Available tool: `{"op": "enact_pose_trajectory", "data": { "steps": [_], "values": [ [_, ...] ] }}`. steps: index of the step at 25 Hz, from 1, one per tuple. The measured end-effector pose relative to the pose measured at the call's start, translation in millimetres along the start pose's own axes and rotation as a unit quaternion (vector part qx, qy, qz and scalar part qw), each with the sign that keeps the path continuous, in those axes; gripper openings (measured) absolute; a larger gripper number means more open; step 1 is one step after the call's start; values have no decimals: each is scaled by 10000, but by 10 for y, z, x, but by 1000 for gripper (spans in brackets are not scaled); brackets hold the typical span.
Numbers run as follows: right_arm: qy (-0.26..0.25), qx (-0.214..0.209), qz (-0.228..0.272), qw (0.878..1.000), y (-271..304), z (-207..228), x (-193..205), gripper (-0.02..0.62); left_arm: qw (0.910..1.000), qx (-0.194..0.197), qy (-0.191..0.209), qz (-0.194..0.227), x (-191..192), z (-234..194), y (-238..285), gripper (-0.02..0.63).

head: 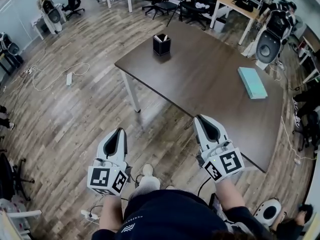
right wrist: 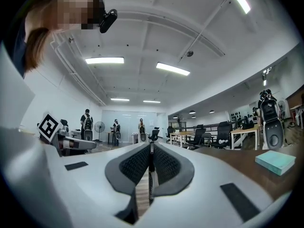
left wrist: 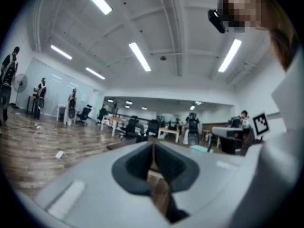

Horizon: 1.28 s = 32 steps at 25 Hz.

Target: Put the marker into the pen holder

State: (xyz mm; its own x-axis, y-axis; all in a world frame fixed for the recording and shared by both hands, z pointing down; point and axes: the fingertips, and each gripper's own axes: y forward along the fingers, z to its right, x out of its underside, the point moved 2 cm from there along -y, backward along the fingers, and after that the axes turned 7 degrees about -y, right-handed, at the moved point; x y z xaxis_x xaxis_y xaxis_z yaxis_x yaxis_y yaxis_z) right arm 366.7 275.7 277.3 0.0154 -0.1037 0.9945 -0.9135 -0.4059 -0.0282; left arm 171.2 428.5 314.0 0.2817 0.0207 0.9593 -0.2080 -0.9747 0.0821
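Jaws of the left gripper (left wrist: 153, 151) are seen pressed together with nothing between them. Those of the right gripper (right wrist: 151, 151) are likewise closed on nothing, only a thin dark seam being shown. Both grippers are held low, close to the body, above the wooden plank floor (head: 65, 119) and short of the dark brown rectangular bench (head: 200, 79), probably because no reach is begun yet. The black square pen holder (head: 161, 46) is set near the bench's far corner, well apart from a flat teal book (head: 252, 82). No marker can be picked out on the bench. Small ends are seen rising from the holder, too small to name.
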Motion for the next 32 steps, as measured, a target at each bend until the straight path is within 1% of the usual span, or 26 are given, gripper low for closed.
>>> {"op": "enact_pose_trajectory", "data": {
  "steps": [12,18,22,25,32],
  "values": [
    [-122,-98,-77,9998,1046,-237,-61,17,10000,-10,-61,-68,-231,-873,394,16],
    [-146,-99,-138,9997,1417,-384,-20,17,9996,68,199,-206,-221,-1195,483,15],
    [-184,-192,-200,9994,1647,-472,-12,17,9993,85,159,-318,-212,-1350,570,16],
    [-202,-215,-215,9993,1791,-446,9,17,9990,136,199,-371,-190,-1386,645,15],
    [-192,-296,-90,9993,2291,-255,3,17,9991,12,229,-347,-288,-1622,972,15]
  ]
}}
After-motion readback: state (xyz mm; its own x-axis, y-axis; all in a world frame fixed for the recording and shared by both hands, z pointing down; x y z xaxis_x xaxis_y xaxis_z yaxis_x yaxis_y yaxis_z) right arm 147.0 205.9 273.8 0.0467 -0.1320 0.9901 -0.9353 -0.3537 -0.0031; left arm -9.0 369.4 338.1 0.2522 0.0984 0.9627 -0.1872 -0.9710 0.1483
